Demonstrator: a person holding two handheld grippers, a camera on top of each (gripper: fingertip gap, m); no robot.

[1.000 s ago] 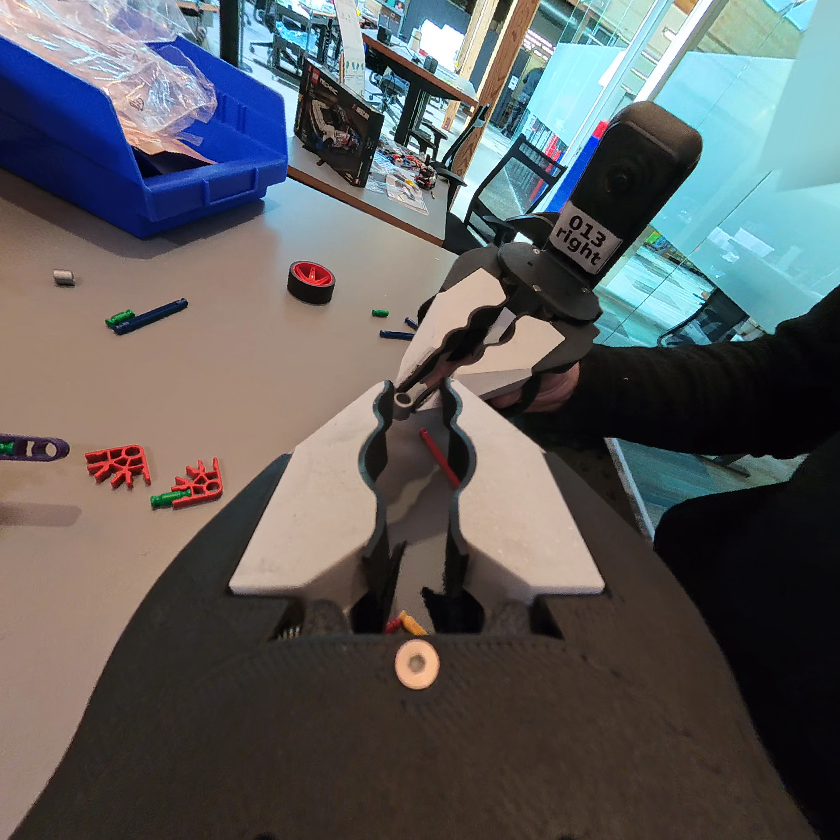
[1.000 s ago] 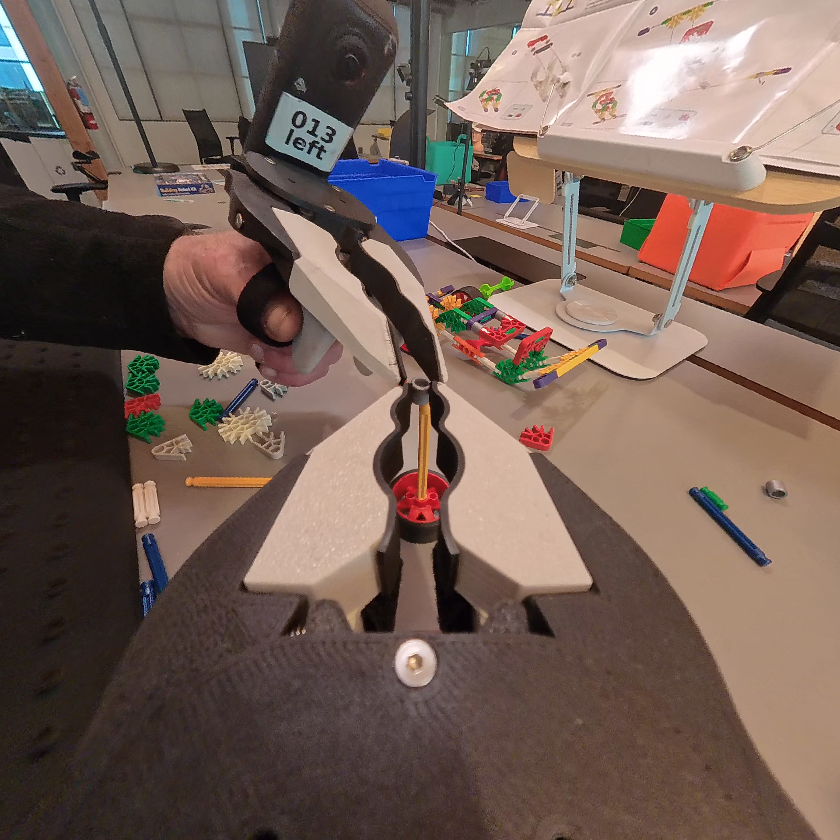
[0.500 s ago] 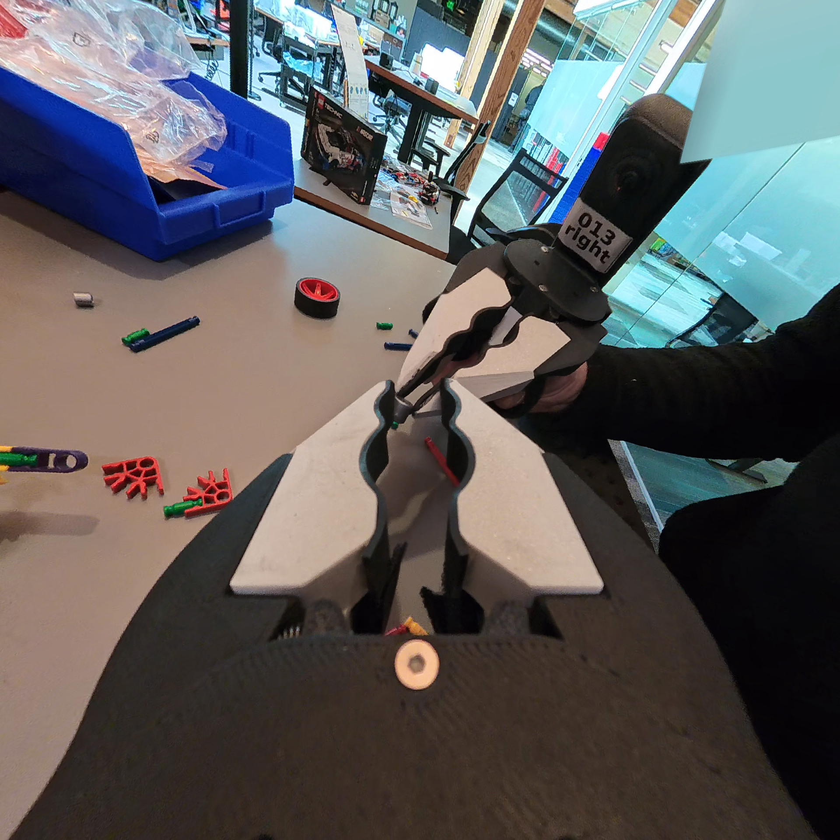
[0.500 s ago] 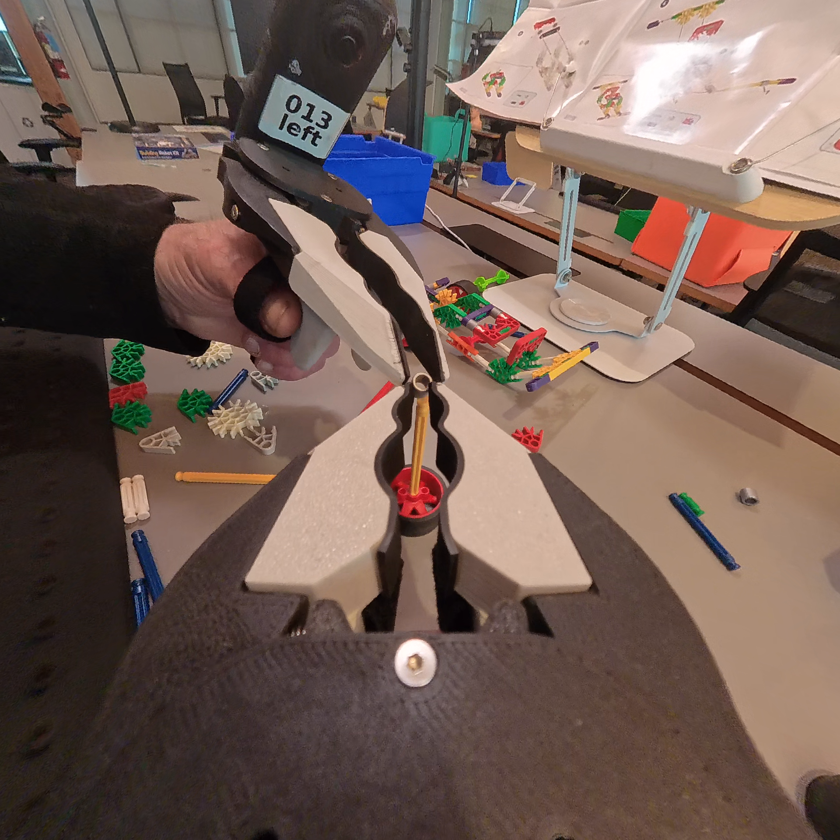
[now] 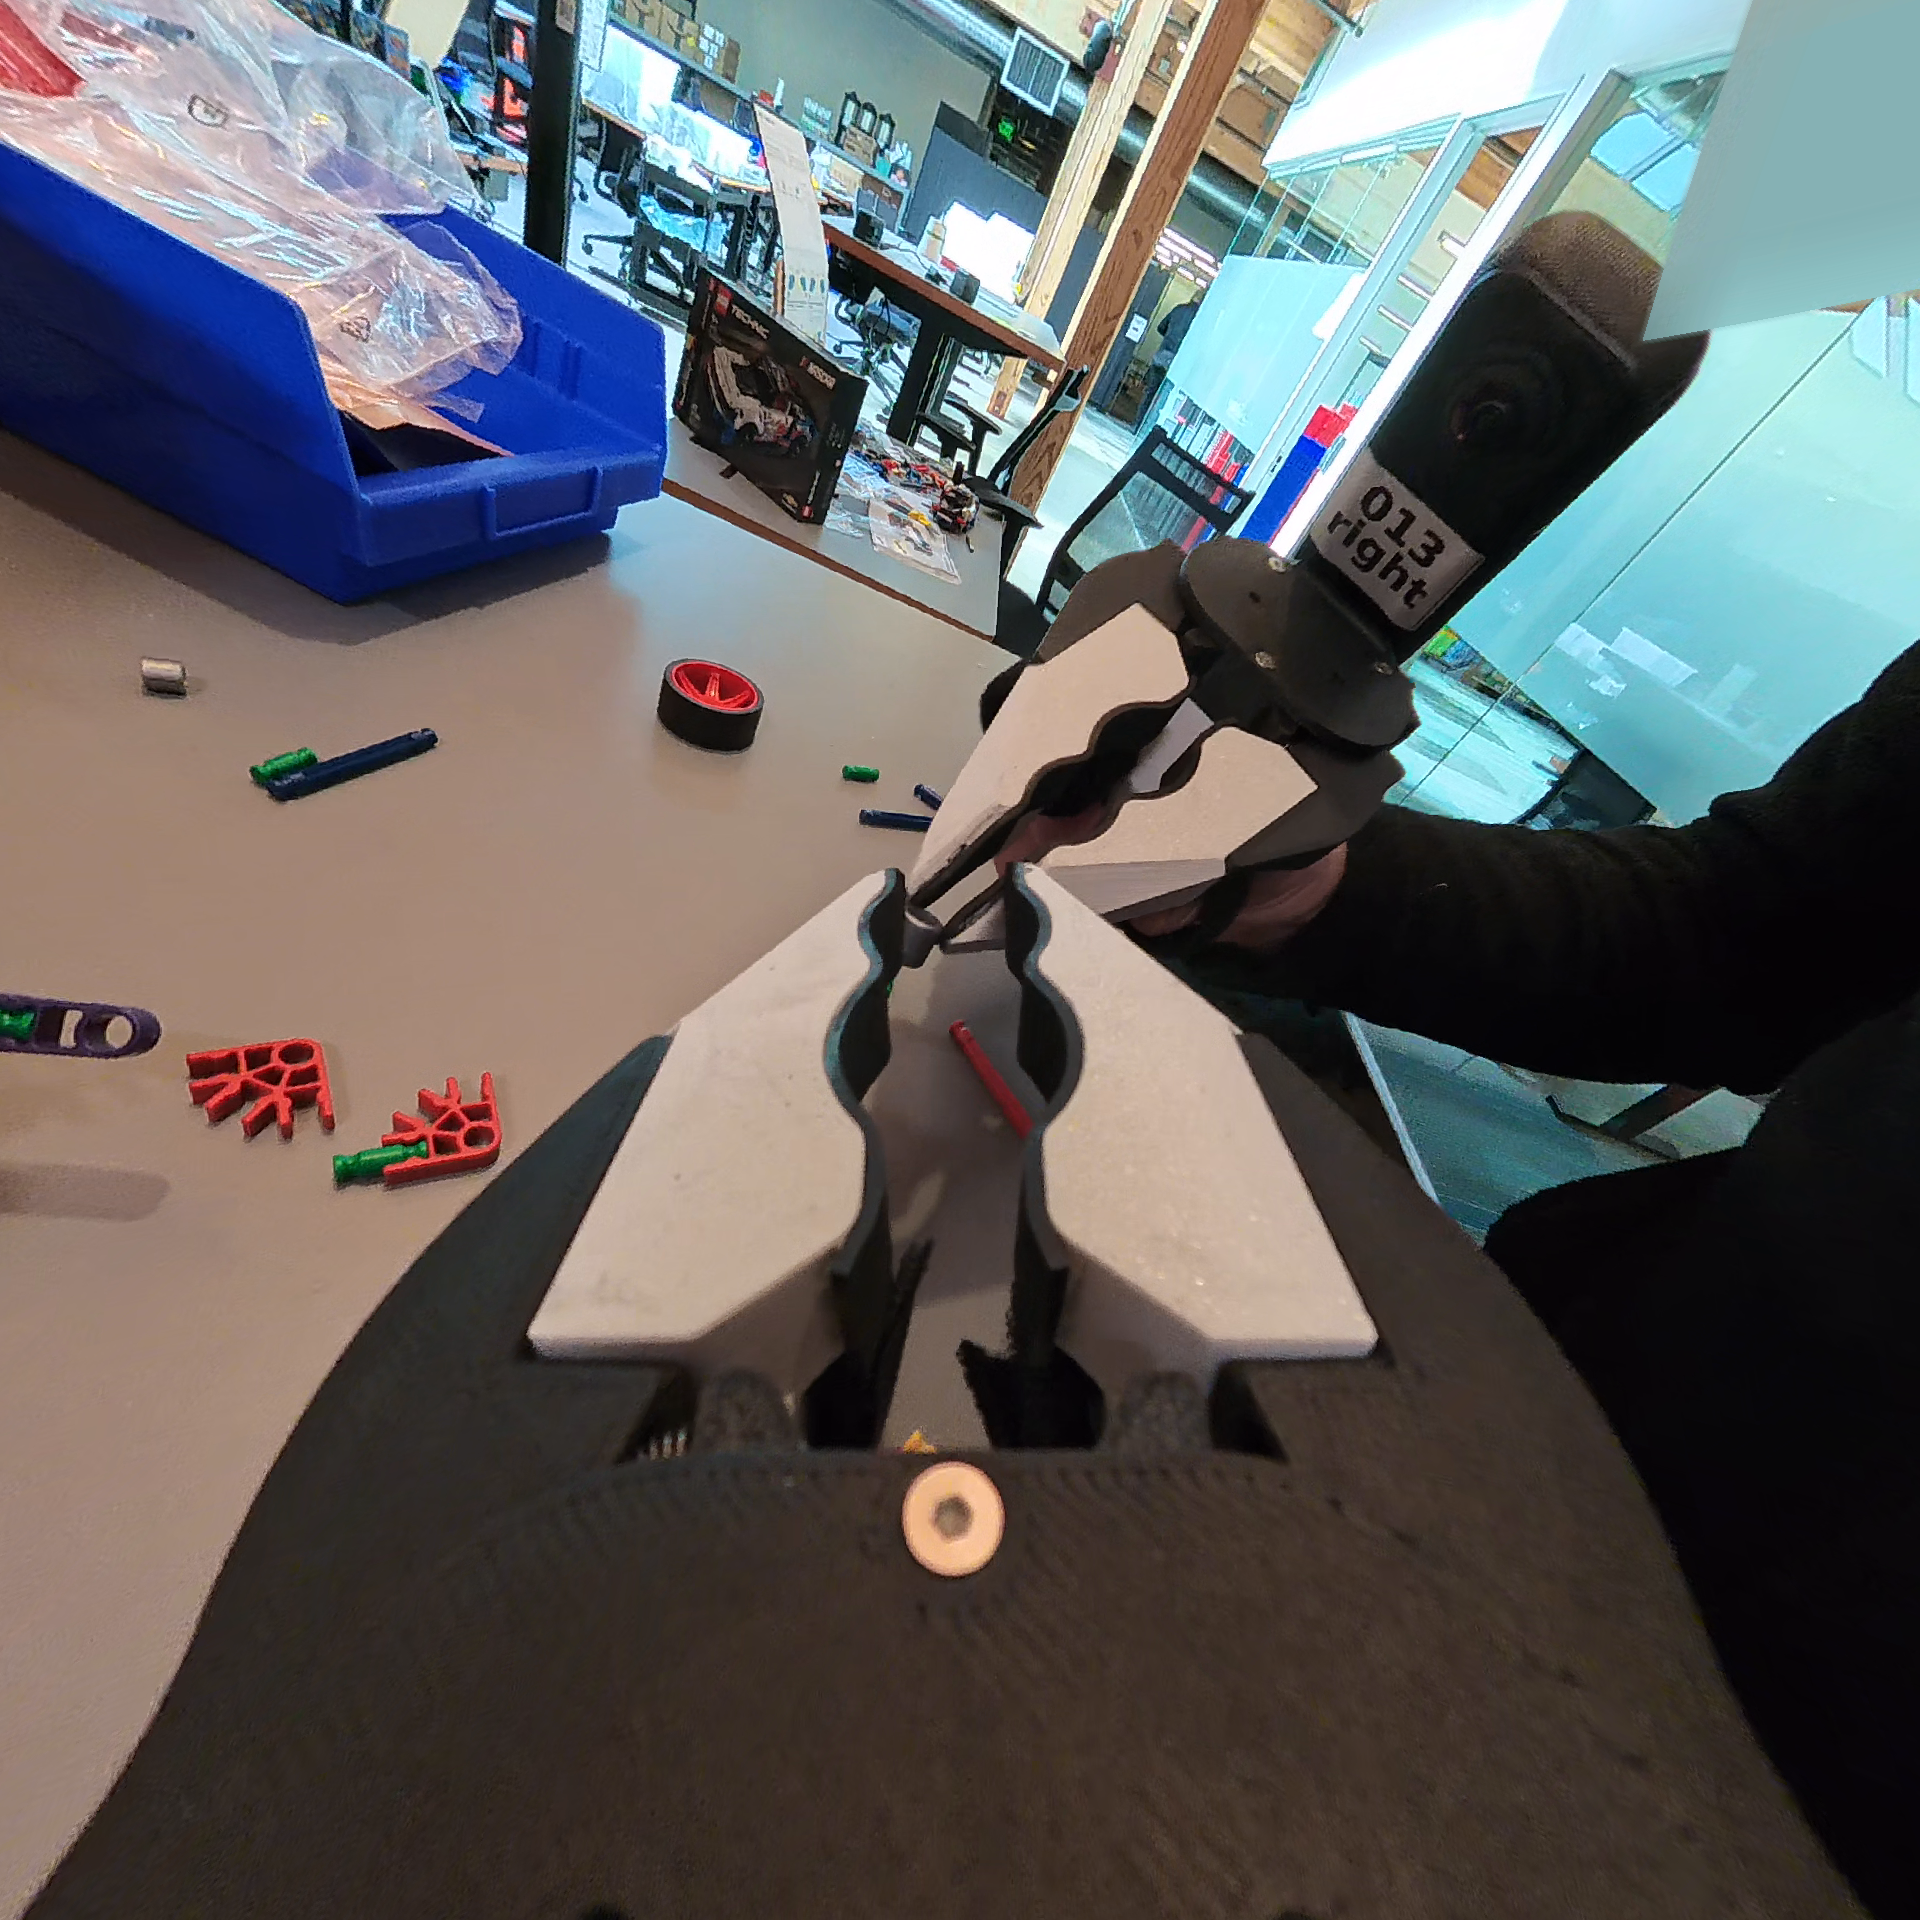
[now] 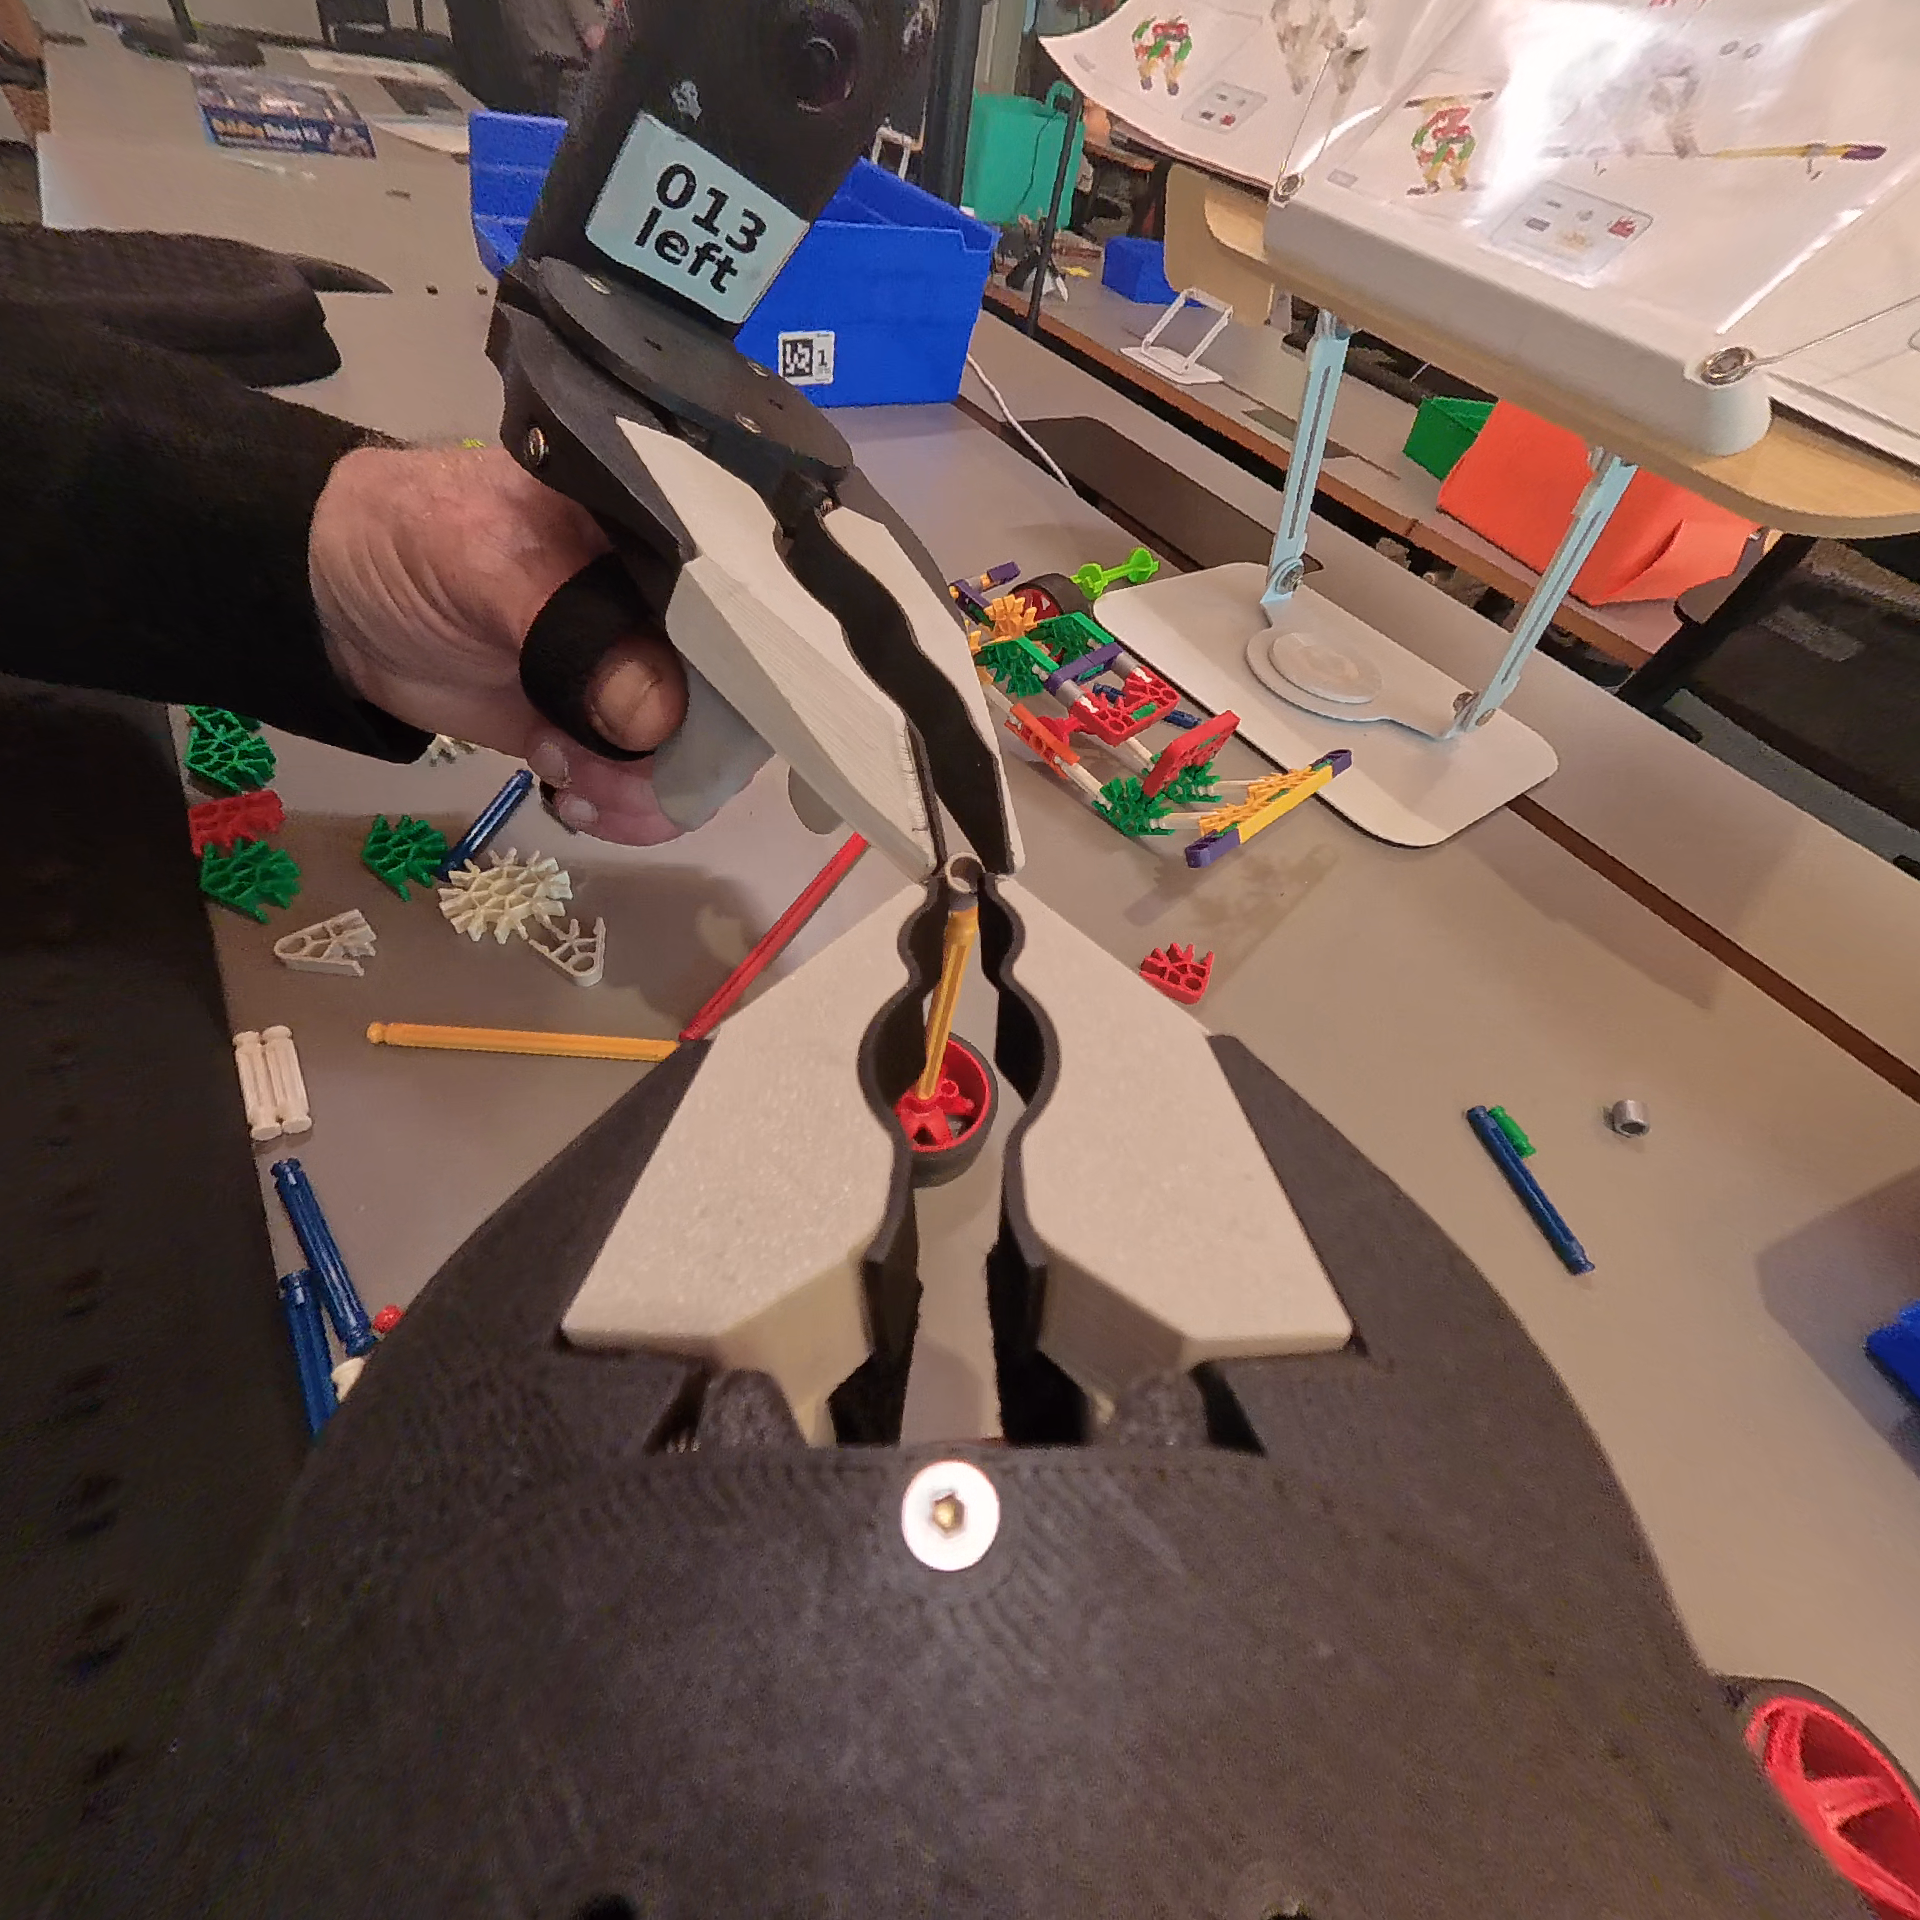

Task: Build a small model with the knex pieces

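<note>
The two tools meet tip to tip above the grey worktop (image 5: 520, 883). The right tool (image 6: 958, 902) is closed down narrow on a yellow rod (image 6: 948, 997). The rod runs back between its fingers to a small black wheel with a red hub (image 6: 943, 1117), which sits in the rounded hollow of the jaws. A small grey sleeve (image 6: 963, 871) sits on the far end of the rod, right at the fingertips.

The left tool (image 5: 951, 914) comes in from the other side with its fingers part-way apart. The sleeve lies against one of them. I cannot tell whether they actually pinch it or only bracket it. A hand in a dark sleeve grips each handle.

Loose parts are scattered across the worktop:
- a second wheel (image 5: 710, 703) lying flat, well apart from the tools
- red fan-shaped connectors (image 5: 262, 1086)
- a long red rod (image 6: 774, 940) and another yellow one
- blue and green pins
- a spare grey sleeve (image 6: 1626, 1118)

A partly built, many-coloured model (image 6: 1122, 717) lies near the foot of a stand (image 6: 1340, 665) that holds picture sheets. A blue bin (image 5: 312, 447) with crumpled clear plastic in it stands farther off.
</note>
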